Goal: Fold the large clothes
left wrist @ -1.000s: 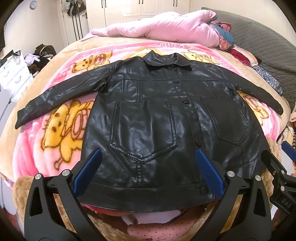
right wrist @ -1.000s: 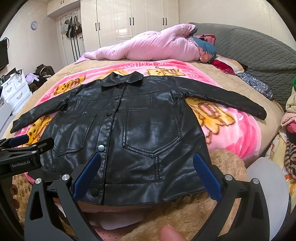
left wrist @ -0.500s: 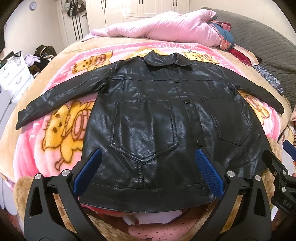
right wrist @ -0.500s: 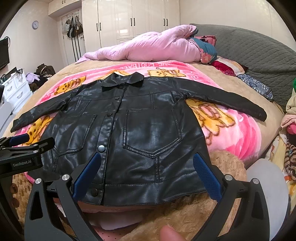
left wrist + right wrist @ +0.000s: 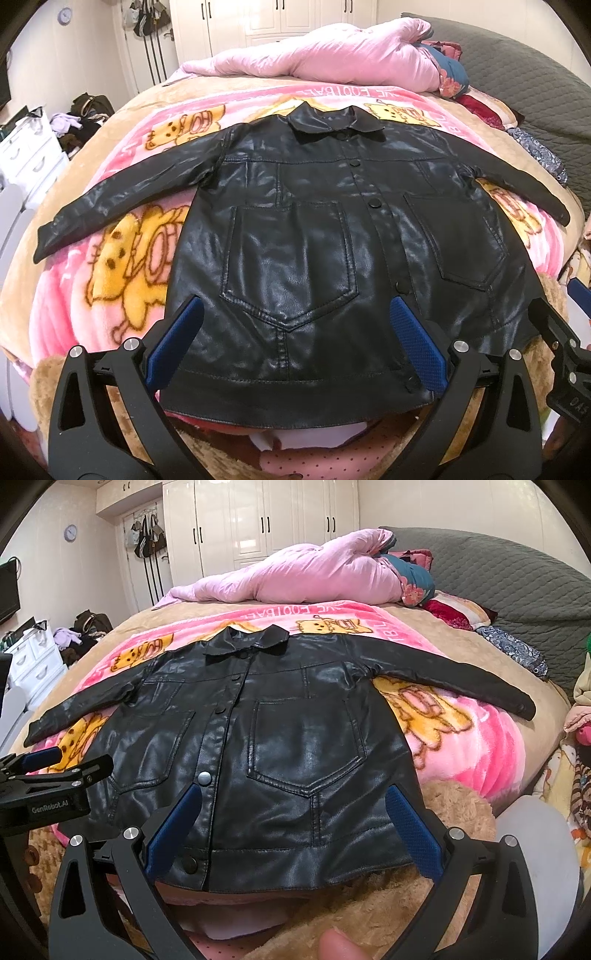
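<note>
My right wrist view showed a fingertip (image 5: 338, 943) at its near edge and the left gripper (image 5: 55, 760) at the left; my left view caught only the right gripper (image 5: 565, 314) at its right edge. The black leather jacket (image 5: 332, 258) lay front-up, sleeves outstretched, on the pink cartoon blanket (image 5: 122, 280). Both grippers hung over its near hem, fingers spread wide and holding nothing, the hem between the blue pads (image 5: 173, 827). A pink quilt (image 5: 295, 579) was bundled at the far side.
</note>
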Motion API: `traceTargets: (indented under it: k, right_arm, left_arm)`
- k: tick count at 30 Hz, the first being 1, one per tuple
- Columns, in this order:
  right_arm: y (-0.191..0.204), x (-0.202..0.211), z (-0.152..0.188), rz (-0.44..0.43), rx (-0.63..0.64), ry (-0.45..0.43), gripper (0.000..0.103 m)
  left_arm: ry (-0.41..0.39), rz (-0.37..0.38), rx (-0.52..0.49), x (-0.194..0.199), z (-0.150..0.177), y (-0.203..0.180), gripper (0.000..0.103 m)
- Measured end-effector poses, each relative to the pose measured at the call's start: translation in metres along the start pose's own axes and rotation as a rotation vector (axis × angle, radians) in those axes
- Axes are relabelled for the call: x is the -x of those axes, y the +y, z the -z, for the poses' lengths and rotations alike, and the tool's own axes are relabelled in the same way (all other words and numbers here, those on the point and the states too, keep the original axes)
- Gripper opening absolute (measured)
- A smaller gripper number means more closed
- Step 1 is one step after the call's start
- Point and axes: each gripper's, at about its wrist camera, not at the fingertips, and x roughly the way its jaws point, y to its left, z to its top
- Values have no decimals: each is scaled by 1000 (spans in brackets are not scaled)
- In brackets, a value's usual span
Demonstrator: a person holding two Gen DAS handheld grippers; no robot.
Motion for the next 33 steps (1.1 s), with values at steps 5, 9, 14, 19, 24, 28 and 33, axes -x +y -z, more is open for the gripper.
traceTargets:
  k: [5, 9, 14, 19, 24, 28, 33]
  right_arm:
    - [-2, -3, -7, -16, 5, -2, 99]
    - [-7, -9, -18, -24, -9, 10, 99]
    - [-12, -13, -40, -60, -29, 7, 99]
    - [-15, -14, -69, -73, -41, -17, 99]
    - [-22, -19, -98, -78, -49, -42, 99]
    - [-35, -25, -125, -102, -95, -66, 99]
    - [-51, -37, -159, -118, -146, -74, 99]
  left_arm:
    - [0, 5, 14, -4, -9, 1, 94]
    - [-3, 9, 28, -6, -19, 0, 94]
    - [-17, 14, 43, -8, -42, -4, 94]
    - [-30, 44, 84, -11, -70, -5, 94]
    - [-48, 54, 121, -15, -102, -10, 94]
    - [-53, 42, 113, -19, -124, -19, 94]
    - [-64, 55, 124, -23, -146, -24, 94]
